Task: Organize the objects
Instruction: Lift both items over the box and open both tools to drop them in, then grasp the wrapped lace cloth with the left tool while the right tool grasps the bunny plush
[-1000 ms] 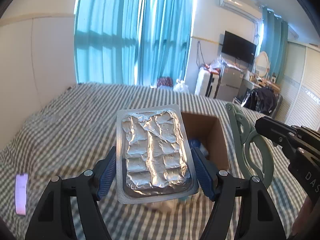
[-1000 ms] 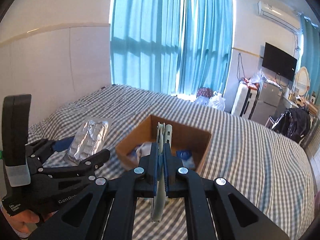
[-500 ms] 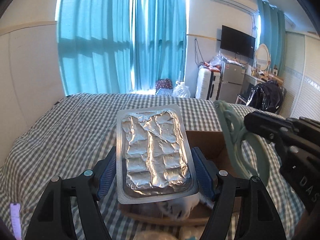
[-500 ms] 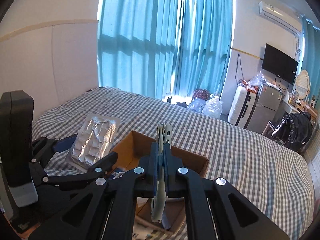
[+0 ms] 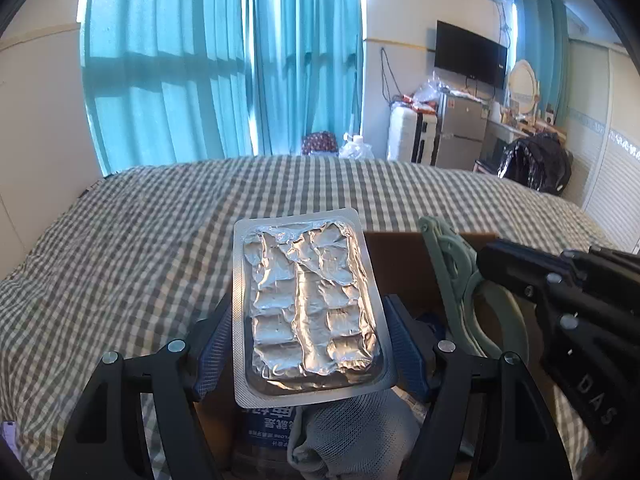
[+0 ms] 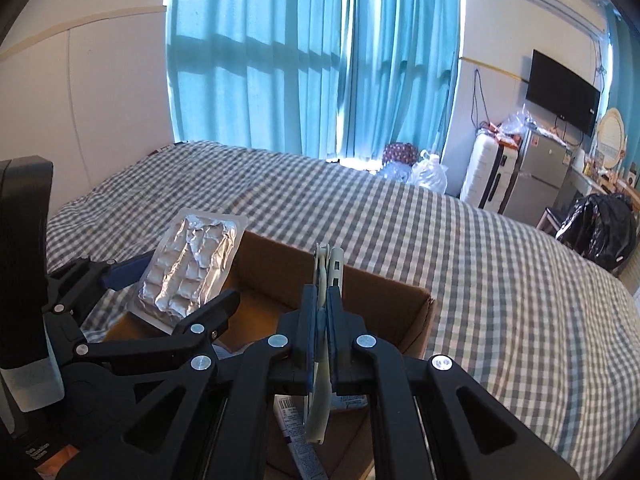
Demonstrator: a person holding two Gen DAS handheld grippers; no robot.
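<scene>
My left gripper (image 5: 310, 338) is shut on a silver foil blister pack (image 5: 310, 304), held flat over the near left part of an open cardboard box (image 5: 404, 264). The pack also shows in the right wrist view (image 6: 192, 264). My right gripper (image 6: 322, 312) is shut on a pale green plastic clip tool (image 6: 326, 280), held edge-up over the same box (image 6: 416, 320). That tool (image 5: 460, 280) and the right gripper (image 5: 492, 262) show at the right of the left wrist view. The box holds a grey cloth (image 5: 352, 436), a blue packet (image 5: 268, 424) and other small packs.
The box rests on a bed with a grey checked cover (image 6: 500, 280). Teal curtains (image 6: 312, 60) hang behind the bed. A suitcase and small fridge (image 6: 516, 172), a wall TV and a black bag (image 6: 600, 228) stand at the far right. A pink item (image 5: 8, 436) lies at the left edge.
Both grippers have moved forward and down over the box, which now fills the lower part of both views. Each still grips its object.
</scene>
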